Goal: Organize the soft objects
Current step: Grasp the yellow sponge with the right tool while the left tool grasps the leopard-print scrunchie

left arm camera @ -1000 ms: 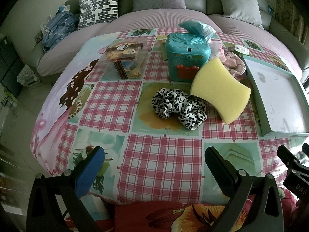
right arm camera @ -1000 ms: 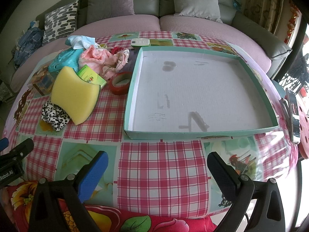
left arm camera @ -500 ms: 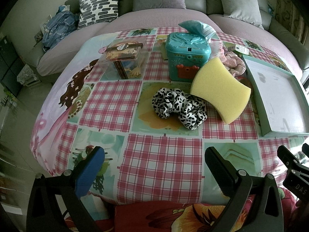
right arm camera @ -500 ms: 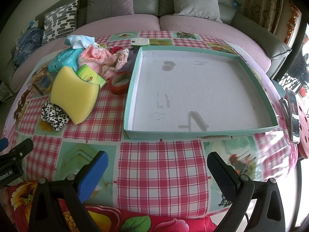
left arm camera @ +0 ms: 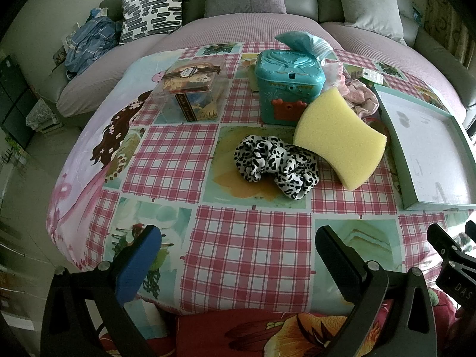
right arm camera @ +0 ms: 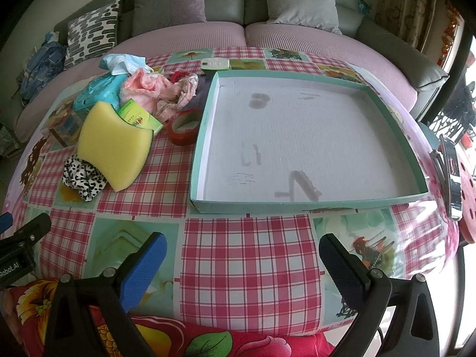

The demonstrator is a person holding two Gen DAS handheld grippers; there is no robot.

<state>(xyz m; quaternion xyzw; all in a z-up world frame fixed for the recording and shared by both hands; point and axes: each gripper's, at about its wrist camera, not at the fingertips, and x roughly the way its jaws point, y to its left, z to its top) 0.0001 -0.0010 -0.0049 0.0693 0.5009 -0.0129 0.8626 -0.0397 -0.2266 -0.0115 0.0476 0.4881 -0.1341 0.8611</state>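
A yellow sponge (left arm camera: 337,136) (right arm camera: 114,136) lies on the checked tablecloth, leaning over a black-and-white spotted scrunchie (left arm camera: 275,165) (right arm camera: 83,178). Pink cloth (right arm camera: 157,92) (left arm camera: 358,96) is bunched behind it, with a blue face mask (right arm camera: 123,62) on top of a teal box (left arm camera: 288,84). A shallow teal-rimmed tray (right arm camera: 205,136) (left arm camera: 395,148) lies empty to the right. My left gripper (left arm camera: 238,255) is open and empty at the near table edge, well short of the scrunchie. My right gripper (right arm camera: 242,255) is open and empty in front of the tray.
A clear box with a brown band (left arm camera: 190,92), a red tape roll (right arm camera: 181,126), a green packet (right arm camera: 139,116) and a white remote (right arm camera: 214,64) lie on the table. A sofa with cushions (right arm camera: 300,3) curves behind. A metal clip (right arm camera: 450,175) sits at the right edge.
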